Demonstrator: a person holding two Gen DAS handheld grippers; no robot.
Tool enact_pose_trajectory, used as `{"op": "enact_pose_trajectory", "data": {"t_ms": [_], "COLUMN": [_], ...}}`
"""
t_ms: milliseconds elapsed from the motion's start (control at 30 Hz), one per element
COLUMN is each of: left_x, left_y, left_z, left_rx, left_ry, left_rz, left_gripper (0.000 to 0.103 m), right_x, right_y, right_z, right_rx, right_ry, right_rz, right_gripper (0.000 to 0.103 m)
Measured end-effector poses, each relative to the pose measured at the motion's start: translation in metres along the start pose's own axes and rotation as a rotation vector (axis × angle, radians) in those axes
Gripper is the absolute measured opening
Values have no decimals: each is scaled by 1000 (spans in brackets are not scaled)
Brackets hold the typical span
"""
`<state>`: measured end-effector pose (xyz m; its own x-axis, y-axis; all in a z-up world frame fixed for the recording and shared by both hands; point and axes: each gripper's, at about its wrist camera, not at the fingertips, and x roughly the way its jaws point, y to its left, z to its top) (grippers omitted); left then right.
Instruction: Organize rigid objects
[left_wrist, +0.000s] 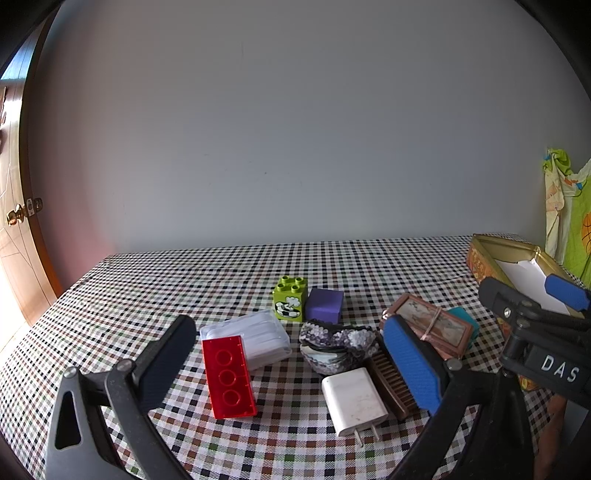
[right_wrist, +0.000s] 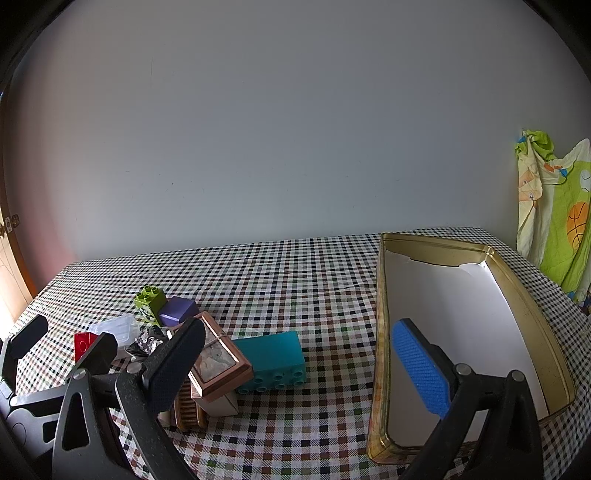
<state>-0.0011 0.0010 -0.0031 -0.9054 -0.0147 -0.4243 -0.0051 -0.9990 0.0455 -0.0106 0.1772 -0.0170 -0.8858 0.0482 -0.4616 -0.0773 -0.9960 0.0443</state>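
Observation:
A heap of small things lies on the checkered cloth: a red see-through brick (left_wrist: 229, 376), a clear plastic box (left_wrist: 255, 339), a green stud brick (left_wrist: 290, 297), a purple cube (left_wrist: 325, 305), a sequin pouch (left_wrist: 334, 347), a white charger (left_wrist: 354, 400), a wooden comb (left_wrist: 391, 384), a copper-framed box (right_wrist: 218, 362) and a teal brick (right_wrist: 273, 358). Over the heap my left gripper (left_wrist: 288, 326) hovers open and holds nothing. My right gripper (right_wrist: 295, 328) is open and empty too, its blue pad (right_wrist: 421, 369) above the gold tin (right_wrist: 382, 332), the teal brick ahead.
The gold tin is lined with white paper and stands at the table's right end. A plain wall backs the table. A printed green cloth (right_wrist: 554, 206) hangs at the right, and a wooden door with a brass knob (left_wrist: 18, 214) is at the left.

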Motion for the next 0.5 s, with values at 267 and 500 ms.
{"op": "enact_pose_trajectory", "data": {"t_ms": [267,500], "left_x": [0,-2], "left_y": [0,-1], "left_z": [0,0], "left_rx": [-1,30], "left_ry": [1,-15], "left_rz": [0,35], "left_gripper": [103,103], "right_x": [0,-1], "right_y": [-1,-1], "right_z": [-1,-1], "right_rx": [0,-1], "right_ry": [0,-4], "right_rz": [0,-2], "right_gripper": [102,102]}}
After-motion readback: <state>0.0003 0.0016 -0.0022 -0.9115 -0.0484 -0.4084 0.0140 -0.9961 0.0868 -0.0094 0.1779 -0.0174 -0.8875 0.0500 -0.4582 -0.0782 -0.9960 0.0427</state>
